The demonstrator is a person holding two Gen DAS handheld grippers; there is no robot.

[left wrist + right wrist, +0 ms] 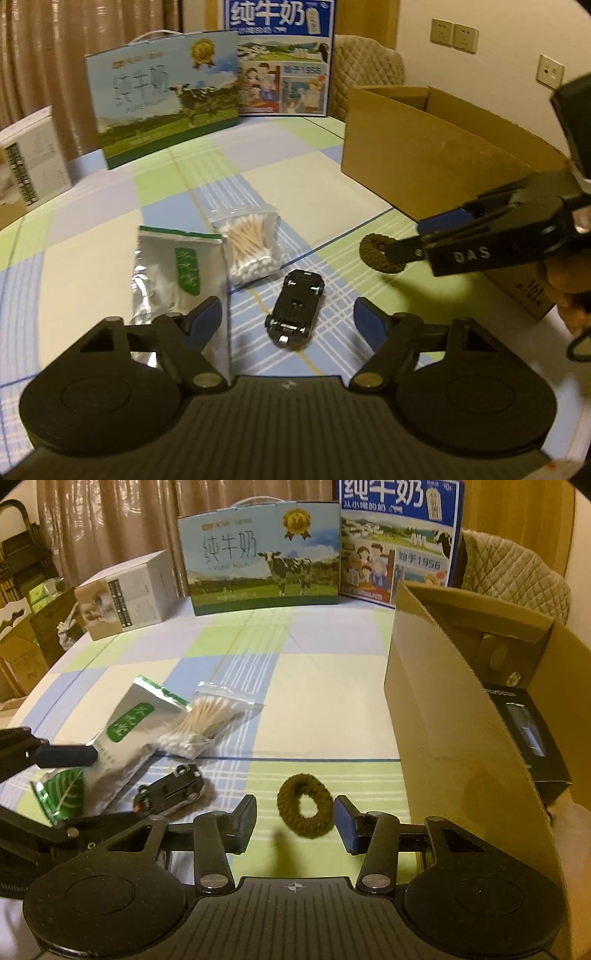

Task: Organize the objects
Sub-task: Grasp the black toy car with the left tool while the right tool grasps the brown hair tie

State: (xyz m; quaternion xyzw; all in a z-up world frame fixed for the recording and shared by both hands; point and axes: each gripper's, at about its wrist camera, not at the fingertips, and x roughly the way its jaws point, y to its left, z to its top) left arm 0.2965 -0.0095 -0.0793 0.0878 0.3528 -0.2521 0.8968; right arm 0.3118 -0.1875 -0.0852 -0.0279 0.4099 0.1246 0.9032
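Hovering low over the checked surface (pixel 325 686), the right claw (pixel 295 825) stands wide with a brown hair tie (pixel 304 805) between its blue pads; no pad appears to press on it, and whether the tie hangs or lies on the cloth cannot be told. In the left wrist view the same tie (pixel 380 253) sits at the right claw's tip, centre right of the frame.

The left claw (pixel 288 317) is also wide and holds nothing, poised over an upturned black toy car (pixel 295 308) at lower centre. A silver tea pouch (pixel 177 273) and a bag of cotton swabs (pixel 251 247) lie just beside the car, to its left.

An open cardboard box (pixel 443 720) fills the right of the frame, close to the tie; likely the collecting place, since a dark item (pixel 528 734) already lies inside. Small things cluster near the claws, presumably within easy reach.
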